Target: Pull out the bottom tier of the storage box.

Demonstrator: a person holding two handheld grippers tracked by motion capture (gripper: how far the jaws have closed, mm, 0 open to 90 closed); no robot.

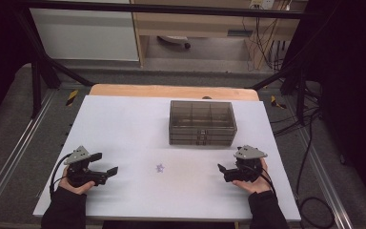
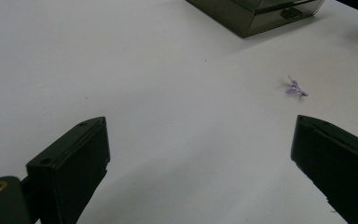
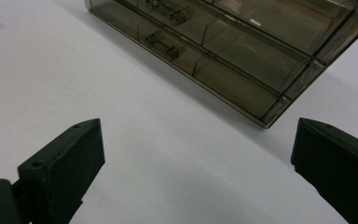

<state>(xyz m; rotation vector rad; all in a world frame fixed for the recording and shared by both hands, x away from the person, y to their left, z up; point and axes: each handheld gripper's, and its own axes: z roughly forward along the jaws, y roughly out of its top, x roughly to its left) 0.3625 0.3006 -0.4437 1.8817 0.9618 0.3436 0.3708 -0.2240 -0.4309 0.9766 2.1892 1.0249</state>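
Both grippers rest low on the white table (image 1: 124, 124), left gripper (image 1: 106, 164) at eight o'clock, right gripper (image 1: 223, 171) at four, fingers spread and empty. A small purple star (image 1: 160, 168) lies between them, the drawer box (image 1: 201, 122) at twelve. Nothing seems begun; next likely comes reaching for the star.

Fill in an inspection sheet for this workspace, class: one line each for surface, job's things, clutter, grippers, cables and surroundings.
Surface: white table top, wooden edge at the far side.
Job's things: small purple star-shaped piece lying between the grippers; smoky clear drawer box beyond it, drawers shut.
Clutter: nothing seen.
Grippers: left gripper and right gripper both open, holding nothing, low over the near table.
Cables: one trails from each gripper; more lie on the floor at right.
Surroundings: black frame bars, wooden furniture behind.
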